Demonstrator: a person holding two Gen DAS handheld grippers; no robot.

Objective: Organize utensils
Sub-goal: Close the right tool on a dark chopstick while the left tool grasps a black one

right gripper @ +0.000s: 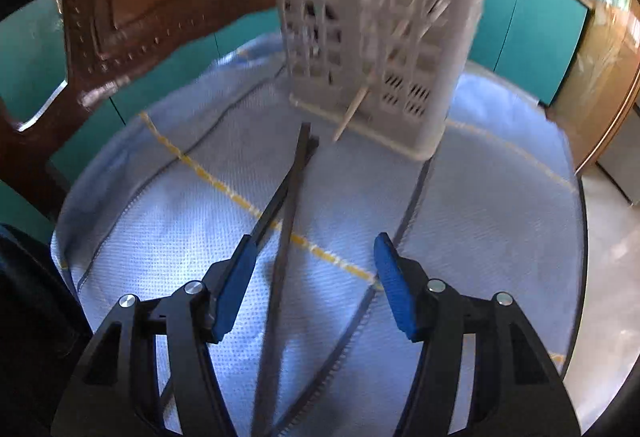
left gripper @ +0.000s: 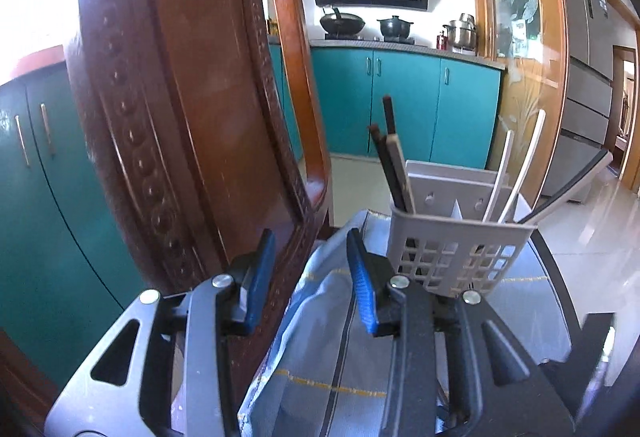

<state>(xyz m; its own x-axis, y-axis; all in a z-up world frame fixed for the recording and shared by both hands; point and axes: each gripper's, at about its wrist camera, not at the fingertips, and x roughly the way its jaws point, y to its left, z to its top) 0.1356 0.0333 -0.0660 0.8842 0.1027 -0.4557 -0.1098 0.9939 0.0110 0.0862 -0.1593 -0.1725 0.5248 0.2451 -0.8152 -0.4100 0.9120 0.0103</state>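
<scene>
A grey slotted utensil holder (left gripper: pixel 460 237) stands on a blue cloth; it also shows in the right wrist view (right gripper: pixel 376 29). Dark chopsticks (left gripper: pixel 390 153) stand in its left compartment and white chopsticks (left gripper: pixel 516 165) in its right one. Two dark chopsticks (right gripper: pixel 288 197) lie crossed on the cloth (right gripper: pixel 480 221) in front of the holder. A pale stick tip (right gripper: pixel 352 113) pokes out low through the holder's wall. My right gripper (right gripper: pixel 316 269) is open and empty above the lying chopsticks. My left gripper (left gripper: pixel 308 265) is open and empty, left of the holder.
A carved wooden chair back (left gripper: pixel 180 97) stands close at the left, right by my left gripper's fingers, and shows in the right wrist view (right gripper: pixel 132 9). The round table edge (right gripper: pixel 582 237) curves at the right. Teal cabinets (left gripper: pixel 400 101) and a stove lie behind.
</scene>
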